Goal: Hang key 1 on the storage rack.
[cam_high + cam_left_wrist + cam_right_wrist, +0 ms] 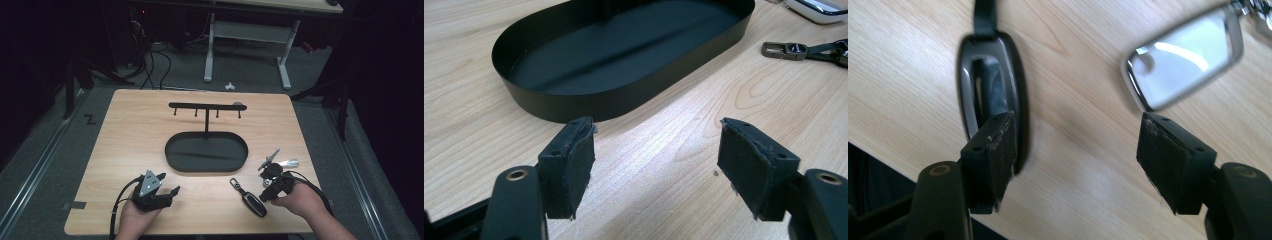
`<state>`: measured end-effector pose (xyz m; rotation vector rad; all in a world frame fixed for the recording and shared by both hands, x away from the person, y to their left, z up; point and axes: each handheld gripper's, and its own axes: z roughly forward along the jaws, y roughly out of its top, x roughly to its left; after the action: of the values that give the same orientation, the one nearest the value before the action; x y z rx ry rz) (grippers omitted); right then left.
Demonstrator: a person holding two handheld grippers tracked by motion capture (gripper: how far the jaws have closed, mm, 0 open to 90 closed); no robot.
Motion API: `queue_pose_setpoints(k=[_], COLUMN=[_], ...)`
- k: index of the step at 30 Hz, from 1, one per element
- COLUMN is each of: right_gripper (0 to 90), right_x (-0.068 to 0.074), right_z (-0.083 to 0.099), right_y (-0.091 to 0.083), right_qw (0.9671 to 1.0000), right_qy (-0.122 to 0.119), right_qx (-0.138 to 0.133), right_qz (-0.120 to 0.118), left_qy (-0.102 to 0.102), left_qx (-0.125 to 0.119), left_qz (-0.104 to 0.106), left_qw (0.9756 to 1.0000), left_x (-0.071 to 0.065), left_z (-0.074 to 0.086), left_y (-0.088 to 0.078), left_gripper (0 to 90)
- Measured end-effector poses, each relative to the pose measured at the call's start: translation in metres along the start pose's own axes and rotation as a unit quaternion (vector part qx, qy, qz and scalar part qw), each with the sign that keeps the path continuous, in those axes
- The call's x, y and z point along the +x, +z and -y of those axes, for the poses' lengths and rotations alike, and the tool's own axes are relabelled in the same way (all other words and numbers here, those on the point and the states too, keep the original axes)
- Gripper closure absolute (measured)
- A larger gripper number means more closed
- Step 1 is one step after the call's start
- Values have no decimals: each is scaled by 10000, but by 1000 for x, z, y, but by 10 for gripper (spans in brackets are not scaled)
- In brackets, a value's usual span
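Observation:
A black car key fob (254, 202) lies near the table's front edge, its strap and metal clasp (235, 183) running up-left from it. A silver key fob (289, 163) lies to its right, farther back. My right gripper (271, 186) hovers between the two with its jaws open. In the right gripper view its left pad hangs over the black fob (993, 80), the silver fob (1188, 55) is beyond the right pad, and nothing is between the jaws (1075, 125). My left gripper (169, 183) rests open and empty at the front left, facing the black oval tray (624, 100).
The oval tray (172, 159) sits mid-table, with a black T-shaped stand (206, 106) carrying several small hooks rising from its back. The left gripper view also catches the clasp (784, 50) and the silver fob (819, 10) at upper right. Bare wood surrounds the tray.

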<state>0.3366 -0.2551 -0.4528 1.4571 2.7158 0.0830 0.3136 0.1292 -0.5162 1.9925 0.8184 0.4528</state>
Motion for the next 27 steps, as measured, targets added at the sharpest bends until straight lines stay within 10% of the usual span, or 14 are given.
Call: queue_pose_setpoints(k=[13,16,20,21,23,24,27], right_gripper=[270,271,276,286,320,336,364], right_x=[29,32,42,39,46,41,42], right_z=[-35,-47,-51,-54,-55,-57,-59], right_y=[15,22,24,27,27,31,34], right_qw=[9996,9973,9994,9980,9997,9986,9989], right_qy=[-250,-712,-322,-616,-96,-520,-440], right_qx=[-30,-187,11,-73,167,45,81], right_qz=[-120,-77,-143,-128,-144,-124,-104], left_qy=[17,-5,-3,-3,-3,-1,13], left_qx=[-4,-17,-23,-27,-31,-34,-36], left_qz=[17,17,15,14,16,18,26], left_qw=[10000,10000,10000,10000,10000,10000,10000], left_x=[-1,0,1,1,1,1,1], left_z=[0,0,0,0,0,0,0], left_y=[0,0,0,0,0,0,0], left_gripper=[312,312,312,313,313,313,313])
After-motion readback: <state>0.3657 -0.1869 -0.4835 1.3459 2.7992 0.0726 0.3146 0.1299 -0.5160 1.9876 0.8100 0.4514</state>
